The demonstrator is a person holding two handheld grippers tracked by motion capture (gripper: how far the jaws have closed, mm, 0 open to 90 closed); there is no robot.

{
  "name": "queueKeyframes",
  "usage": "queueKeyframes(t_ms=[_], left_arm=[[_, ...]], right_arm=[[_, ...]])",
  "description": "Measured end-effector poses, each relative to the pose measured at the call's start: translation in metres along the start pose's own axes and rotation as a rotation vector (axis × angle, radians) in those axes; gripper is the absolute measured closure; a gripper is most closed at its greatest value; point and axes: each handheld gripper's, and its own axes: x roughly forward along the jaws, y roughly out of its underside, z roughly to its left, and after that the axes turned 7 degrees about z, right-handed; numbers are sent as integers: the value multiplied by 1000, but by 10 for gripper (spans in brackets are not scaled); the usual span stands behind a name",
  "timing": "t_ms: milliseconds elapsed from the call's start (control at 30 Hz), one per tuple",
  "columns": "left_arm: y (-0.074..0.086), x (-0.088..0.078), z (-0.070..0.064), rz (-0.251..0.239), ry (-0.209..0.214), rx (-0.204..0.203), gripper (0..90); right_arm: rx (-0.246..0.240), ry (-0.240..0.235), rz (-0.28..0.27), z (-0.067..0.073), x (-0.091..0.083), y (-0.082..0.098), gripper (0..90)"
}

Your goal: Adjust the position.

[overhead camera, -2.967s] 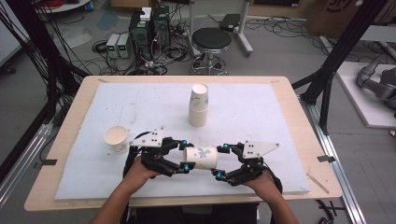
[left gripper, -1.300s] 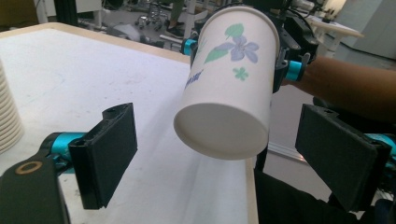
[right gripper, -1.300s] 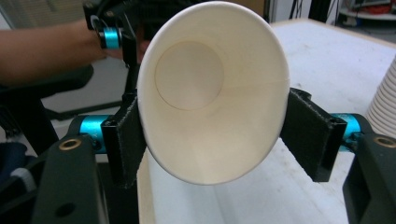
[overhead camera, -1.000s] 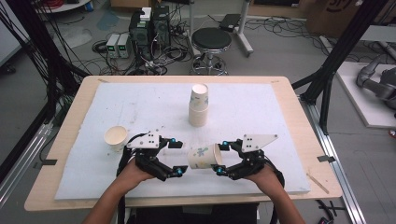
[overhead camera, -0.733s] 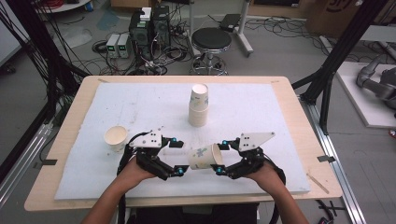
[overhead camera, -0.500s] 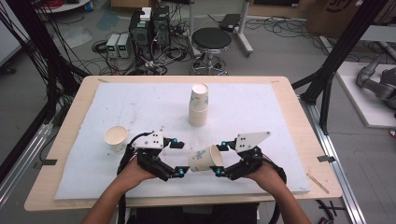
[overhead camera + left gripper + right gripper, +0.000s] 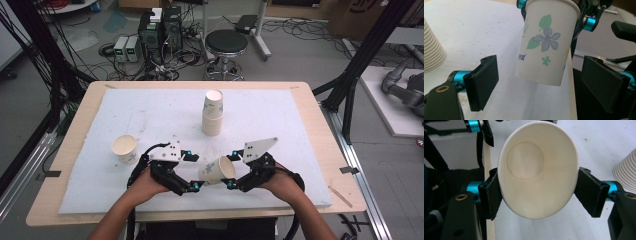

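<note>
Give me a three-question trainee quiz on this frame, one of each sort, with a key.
1. True or false: the left gripper clamps the flowered white paper cup.
2. Which gripper squeezes the cup's rim? A left, B right, C both.
3. Fill in: a lone paper cup stands upright on the white foam mat, to the ___ of the stack of paper cups in the high view.

Key: 1 false; 2 B; 3 left.

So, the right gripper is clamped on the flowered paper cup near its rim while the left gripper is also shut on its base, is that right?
Not quite: the left gripper is open, its jaws standing apart on either side of the flowered paper cup without touching it, as the left gripper view shows. The right gripper is indeed clamped on the cup near its rim.
</note>
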Motion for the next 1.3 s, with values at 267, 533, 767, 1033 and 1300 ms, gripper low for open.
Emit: queueKeyframes(t_ms=[267,533,767,1033,1300], left_arm=[[-2,6,-2,28,0,24,156],[-5,13,-4,89,22,57,183],[-6,17,-4,116,32,68,199],[-6,22,-4,140,45,74,238],[-7,28,-3,148,69,75,285]], right_arm=[[-61,-3,67,2,4,-15,284],[-114,-1,137,5,7,-26,284],[-136,-7,168,7,9,-30,284],[-167,0,201,9,13,-34,284],[-169,-7,217,10,14,-34,284]])
